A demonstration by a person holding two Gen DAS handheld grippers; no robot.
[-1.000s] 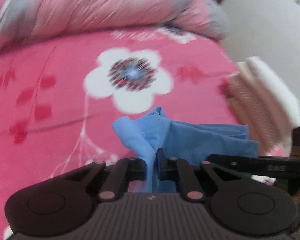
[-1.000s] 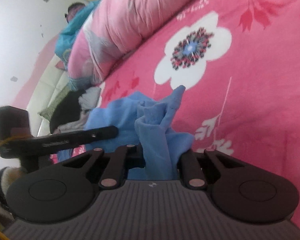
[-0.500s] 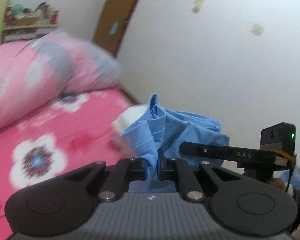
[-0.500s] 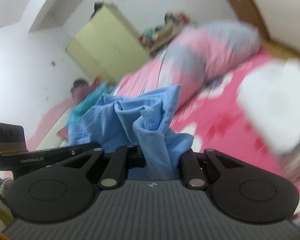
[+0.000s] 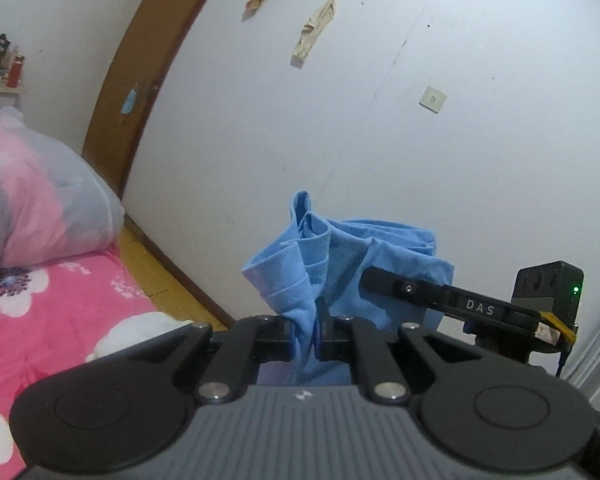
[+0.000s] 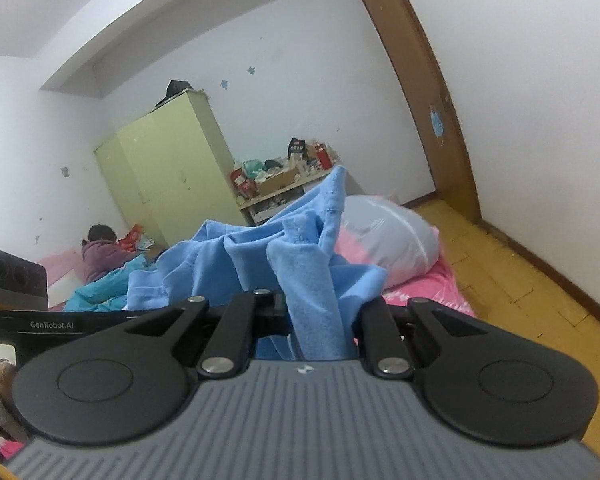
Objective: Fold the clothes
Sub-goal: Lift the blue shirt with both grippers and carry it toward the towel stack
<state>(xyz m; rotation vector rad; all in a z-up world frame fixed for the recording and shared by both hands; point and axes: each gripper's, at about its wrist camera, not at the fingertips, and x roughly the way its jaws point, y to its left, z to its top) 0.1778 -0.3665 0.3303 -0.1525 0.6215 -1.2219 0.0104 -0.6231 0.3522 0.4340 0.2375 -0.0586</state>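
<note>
Left wrist: blue garment (image 5: 300, 280) bunched, ribbed cuff showing.

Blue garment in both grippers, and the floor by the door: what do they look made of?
Blue garment: soft knit or fleece-like fabric, matte; slightly fuzzy nap in the right wrist view, limp folds and stitched hem ridges in the left wrist view. Exact fibre unclear.
Floor: yellowish wood or wood-look parquet, low sheen; short block seams show. Could be laminate.
</note>
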